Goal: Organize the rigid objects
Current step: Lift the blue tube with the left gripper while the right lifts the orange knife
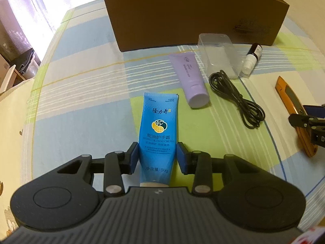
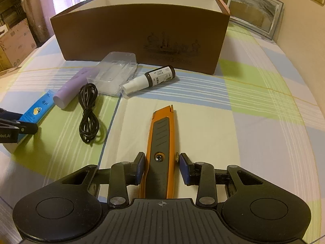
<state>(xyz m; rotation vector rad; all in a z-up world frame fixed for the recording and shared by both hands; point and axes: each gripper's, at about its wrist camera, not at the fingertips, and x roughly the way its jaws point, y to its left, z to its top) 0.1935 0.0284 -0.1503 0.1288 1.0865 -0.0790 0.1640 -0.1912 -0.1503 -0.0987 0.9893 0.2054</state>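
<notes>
A blue hand-cream tube (image 1: 159,122) lies on the checked tablecloth (image 1: 81,93), and my left gripper (image 1: 158,152) is shut on its lower half, both blue pads against its sides. In the right wrist view an orange and grey utility knife (image 2: 160,134) lies flat, pointing toward the box. My right gripper (image 2: 161,162) straddles the knife's handle, jaws narrow. Its left pad is at the knife's edge, while a thin gap shows at its right pad beside a small brass knob. The knife (image 1: 292,105) also shows in the left wrist view.
A brown open box (image 2: 140,38) stands at the back. In front of it lie a purple tube (image 1: 191,79), a clear plastic case (image 1: 217,55), a small spray bottle (image 2: 154,77) and a coiled black cable (image 2: 88,111). A framed picture (image 2: 254,18) leans at the far right.
</notes>
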